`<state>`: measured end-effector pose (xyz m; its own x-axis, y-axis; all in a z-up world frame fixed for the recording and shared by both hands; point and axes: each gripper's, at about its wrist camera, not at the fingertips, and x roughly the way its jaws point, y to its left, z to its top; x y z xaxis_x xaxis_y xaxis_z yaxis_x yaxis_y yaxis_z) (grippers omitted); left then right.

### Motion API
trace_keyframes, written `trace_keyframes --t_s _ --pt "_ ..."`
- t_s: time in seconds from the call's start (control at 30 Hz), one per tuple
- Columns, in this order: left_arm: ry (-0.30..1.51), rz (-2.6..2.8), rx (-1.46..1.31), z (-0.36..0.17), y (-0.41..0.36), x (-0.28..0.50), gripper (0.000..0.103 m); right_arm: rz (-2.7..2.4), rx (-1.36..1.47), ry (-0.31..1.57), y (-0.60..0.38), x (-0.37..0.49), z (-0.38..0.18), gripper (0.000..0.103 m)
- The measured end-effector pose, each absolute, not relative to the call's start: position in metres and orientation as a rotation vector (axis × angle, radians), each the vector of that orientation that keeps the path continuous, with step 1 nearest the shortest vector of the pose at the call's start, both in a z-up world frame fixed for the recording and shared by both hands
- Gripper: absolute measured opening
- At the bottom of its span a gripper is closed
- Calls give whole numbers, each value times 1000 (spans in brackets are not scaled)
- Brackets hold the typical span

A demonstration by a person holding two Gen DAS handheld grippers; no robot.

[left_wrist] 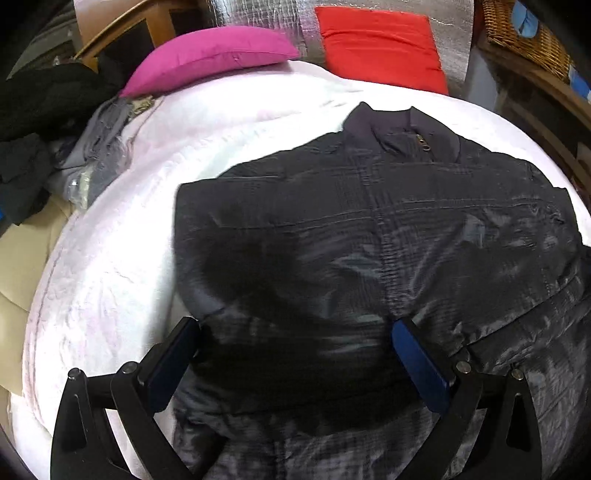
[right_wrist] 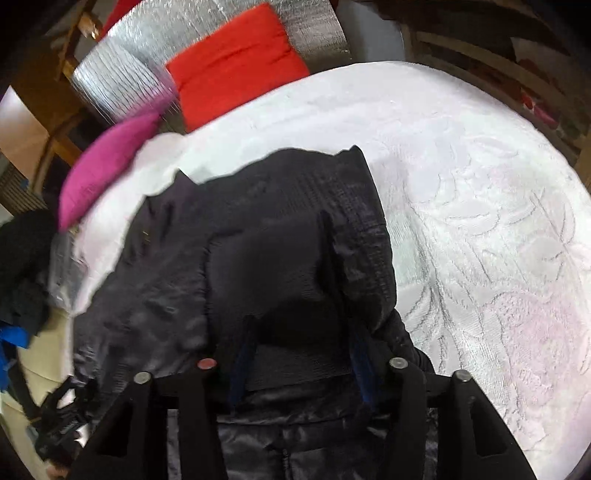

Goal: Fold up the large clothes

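Observation:
A large black quilted jacket (left_wrist: 369, 236) lies front up on a white bedspread (left_wrist: 122, 240), collar and zip pull at the far side. My left gripper (left_wrist: 295, 328) is open, its blue pads spread wide over the jacket's lower part. In the right wrist view the jacket (right_wrist: 177, 266) is bunched and partly lifted. My right gripper (right_wrist: 299, 336) is shut on a thick fold of the jacket's sleeve or side, and the fabric hides most of its fingers (right_wrist: 242, 365).
A magenta cushion (left_wrist: 214, 55) and a red cushion (left_wrist: 380, 44) lie at the far edge against a silver foil panel (left_wrist: 266, 14). Dark and grey clothes (left_wrist: 44, 122) are piled at the left. A wicker basket (left_wrist: 524, 40) stands at the far right. Bare bedspread (right_wrist: 480, 229) lies right of the jacket.

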<state>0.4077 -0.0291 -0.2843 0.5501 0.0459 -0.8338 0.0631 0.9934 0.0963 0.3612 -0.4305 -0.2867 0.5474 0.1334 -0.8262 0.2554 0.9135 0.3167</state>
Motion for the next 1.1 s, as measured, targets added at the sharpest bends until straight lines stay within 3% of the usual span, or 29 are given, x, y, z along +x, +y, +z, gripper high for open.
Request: trace_keyframes --t_s 0.13,0.43,0.5,0.6,0.7,0.9,1.1 --pt "980 -8 128 -281 -30 404 103 -83 380 985 -426 360 -282 35" --pt "970 -5 153 -282 -36 404 103 -66 389 970 -434 361 -292 36" --pt "964 -1 147 -281 -35 404 103 -74 361 949 -432 358 -286 22" --pt "895 18 128 -267 -30 400 103 -92 326 901 -429 354 -275 13" --pt "805 33 128 -251 -27 394 103 -90 336 850 -430 347 -263 12" --pt "975 39 163 -285 -26 410 103 -103 349 958 -434 357 -281 15" --pt "884 14 152 -267 -19 395 103 -56 366 900 -435 342 -262 18"
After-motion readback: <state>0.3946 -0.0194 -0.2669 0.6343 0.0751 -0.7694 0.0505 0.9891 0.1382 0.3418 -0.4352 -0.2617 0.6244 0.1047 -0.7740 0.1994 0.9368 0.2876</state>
